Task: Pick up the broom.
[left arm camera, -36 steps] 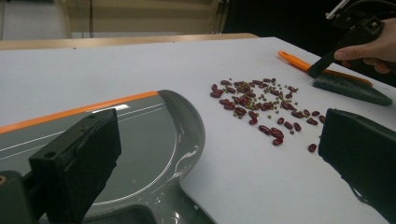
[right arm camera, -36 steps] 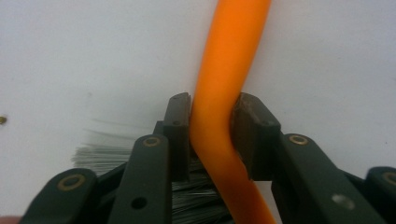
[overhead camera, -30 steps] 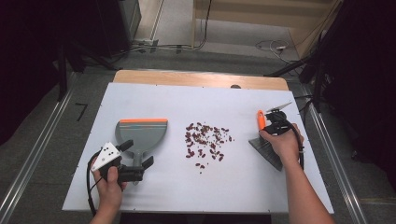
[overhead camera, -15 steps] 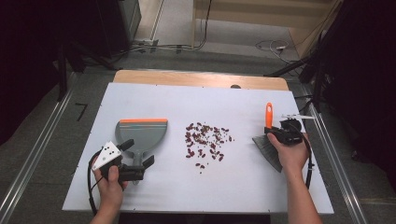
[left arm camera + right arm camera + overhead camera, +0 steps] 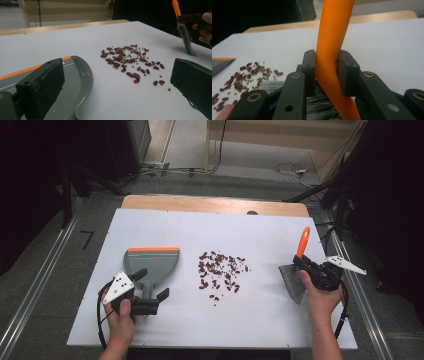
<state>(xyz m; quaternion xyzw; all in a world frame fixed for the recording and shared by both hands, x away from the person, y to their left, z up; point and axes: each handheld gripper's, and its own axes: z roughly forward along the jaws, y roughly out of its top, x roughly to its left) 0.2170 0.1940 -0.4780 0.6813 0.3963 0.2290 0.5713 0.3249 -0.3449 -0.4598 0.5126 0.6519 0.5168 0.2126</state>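
A small brush (image 5: 296,272) with an orange handle is clamped between the jaws of the right gripper (image 5: 314,272), its grey bristles on the white table (image 5: 280,320). Off to that gripper's left lies a scatter of red beans (image 5: 220,272). Beyond them, the left gripper (image 5: 150,301), jaws apart, rests at the grey dustpan (image 5: 150,265).

A white table (image 5: 150,330) with a wooden far edge stands on grey floor (image 5: 45,270).
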